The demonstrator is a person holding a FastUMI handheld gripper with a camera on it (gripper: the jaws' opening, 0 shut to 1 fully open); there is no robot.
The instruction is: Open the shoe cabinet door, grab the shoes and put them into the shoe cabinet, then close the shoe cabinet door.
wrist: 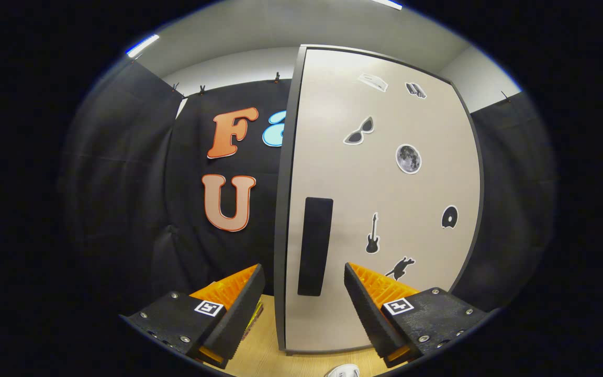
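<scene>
A tall beige shoe cabinet (385,209) stands just ahead of me on a wooden floor, its door shut and dotted with small stickers. A dark vertical handle (315,246) runs down the door near its left edge. My gripper (304,277) is open, and the handle and the cabinet's dark left edge lie in the gap between the fingers, a little beyond the tips. Neither finger touches the door. The toe of a white shoe (343,372) peeks in on the floor below, between the two fingers.
Wooden floor (265,345) stretches under the cabinet's base. Black cloth walls hang behind and to both sides of the cabinet. Something yellowish lies on the floor behind the left finger (238,309).
</scene>
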